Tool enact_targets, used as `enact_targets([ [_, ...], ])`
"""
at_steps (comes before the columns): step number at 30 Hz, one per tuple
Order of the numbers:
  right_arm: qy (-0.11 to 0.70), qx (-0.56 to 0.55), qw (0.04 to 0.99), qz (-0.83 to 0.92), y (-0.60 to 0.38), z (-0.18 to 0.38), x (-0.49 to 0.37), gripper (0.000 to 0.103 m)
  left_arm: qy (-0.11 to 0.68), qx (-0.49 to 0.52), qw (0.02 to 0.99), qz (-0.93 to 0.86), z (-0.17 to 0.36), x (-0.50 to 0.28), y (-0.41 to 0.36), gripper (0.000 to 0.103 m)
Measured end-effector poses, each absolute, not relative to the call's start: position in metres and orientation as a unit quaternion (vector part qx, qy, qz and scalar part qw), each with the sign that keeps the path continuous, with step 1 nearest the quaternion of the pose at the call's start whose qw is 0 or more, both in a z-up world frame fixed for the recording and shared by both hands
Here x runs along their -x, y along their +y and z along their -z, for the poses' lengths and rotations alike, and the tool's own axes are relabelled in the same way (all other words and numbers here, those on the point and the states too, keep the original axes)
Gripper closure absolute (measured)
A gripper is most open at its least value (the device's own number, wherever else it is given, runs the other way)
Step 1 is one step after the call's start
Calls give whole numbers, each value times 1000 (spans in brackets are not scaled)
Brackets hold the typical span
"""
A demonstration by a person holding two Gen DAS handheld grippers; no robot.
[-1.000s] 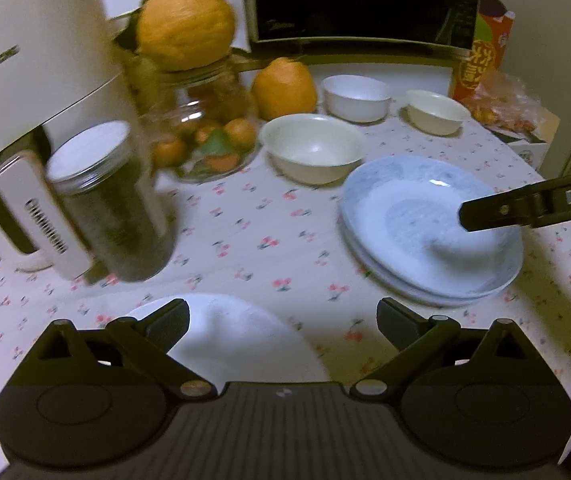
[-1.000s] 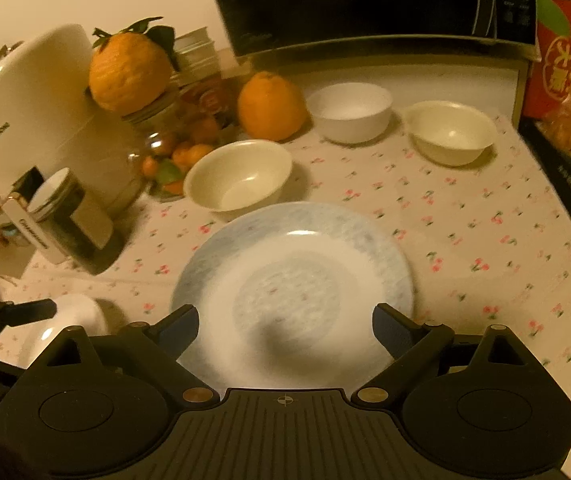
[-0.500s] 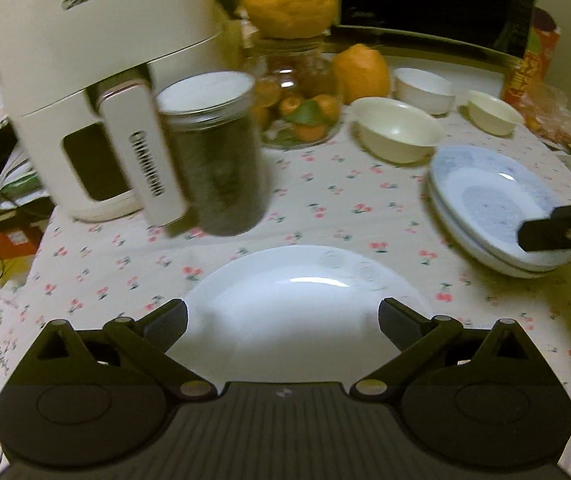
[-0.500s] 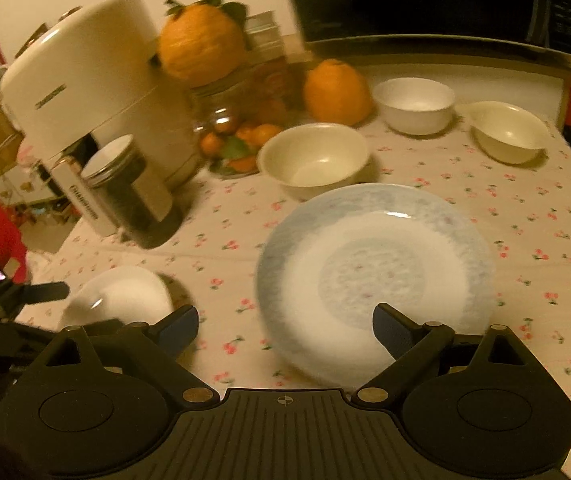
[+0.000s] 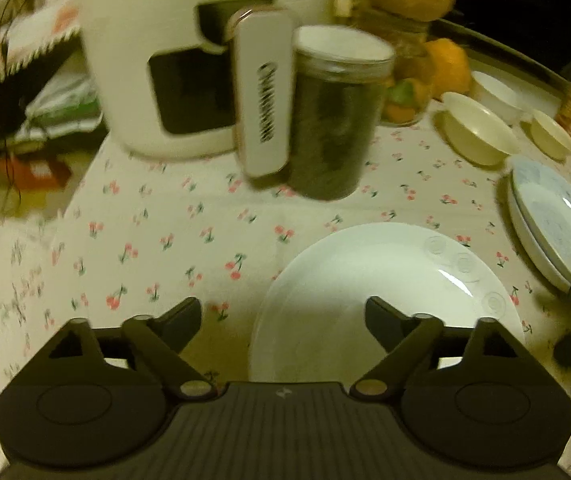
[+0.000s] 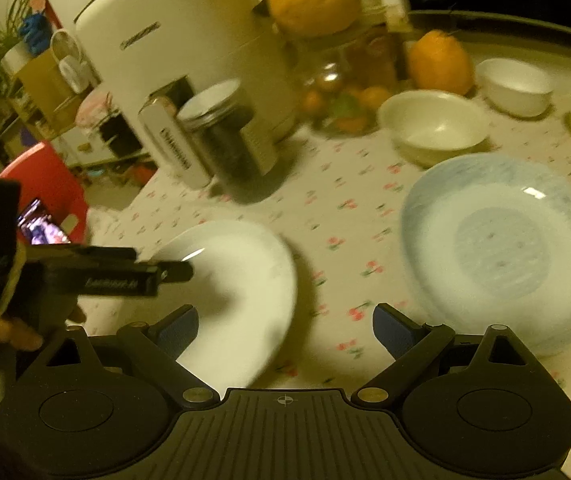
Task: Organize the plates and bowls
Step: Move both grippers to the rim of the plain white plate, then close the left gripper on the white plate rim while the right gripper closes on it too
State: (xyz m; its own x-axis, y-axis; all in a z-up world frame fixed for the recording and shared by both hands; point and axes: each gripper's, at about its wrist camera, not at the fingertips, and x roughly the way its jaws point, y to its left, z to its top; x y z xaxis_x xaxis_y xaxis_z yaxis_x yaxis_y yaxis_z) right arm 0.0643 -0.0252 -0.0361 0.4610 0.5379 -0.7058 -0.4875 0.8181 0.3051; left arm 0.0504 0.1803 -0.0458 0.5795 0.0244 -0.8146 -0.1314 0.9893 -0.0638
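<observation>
Jaws on both the left gripper [image 5: 283, 314] & right gripper [image 6: 285, 320] are standing wide open, gripping nothing. White plate [image 5: 385, 292] is lying flat on the cloth just ahead of the left one; it's prob. stiff, glazed, slippery & breakable, so pinch the near rim. Beyond, blue plate stack [image 6: 501, 248] is sitting to its right, bowls [image 6: 433, 128] further back.

Dim warm light; cherry-print tablecloth [image 5: 157, 216]; red chair [image 6: 51, 184] beside table.

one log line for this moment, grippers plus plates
left gripper: open, over white plate | right gripper: open, empty | blue plates: stacked, right of white plate
</observation>
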Motion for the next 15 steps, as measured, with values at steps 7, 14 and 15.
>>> enact_targets([
  [7,453,-43,838,-301,-12,51,-67,8,477,123,869,-41,51,-50,193,46],
  [14,468,-41,833,-291,-9,65,-70,28,488,119,864,-39,52,-50,193,65],
  [15,470,-37,832,-292,-7,66,-70,37,489,122,863,-36,52,-50,193,69],
])
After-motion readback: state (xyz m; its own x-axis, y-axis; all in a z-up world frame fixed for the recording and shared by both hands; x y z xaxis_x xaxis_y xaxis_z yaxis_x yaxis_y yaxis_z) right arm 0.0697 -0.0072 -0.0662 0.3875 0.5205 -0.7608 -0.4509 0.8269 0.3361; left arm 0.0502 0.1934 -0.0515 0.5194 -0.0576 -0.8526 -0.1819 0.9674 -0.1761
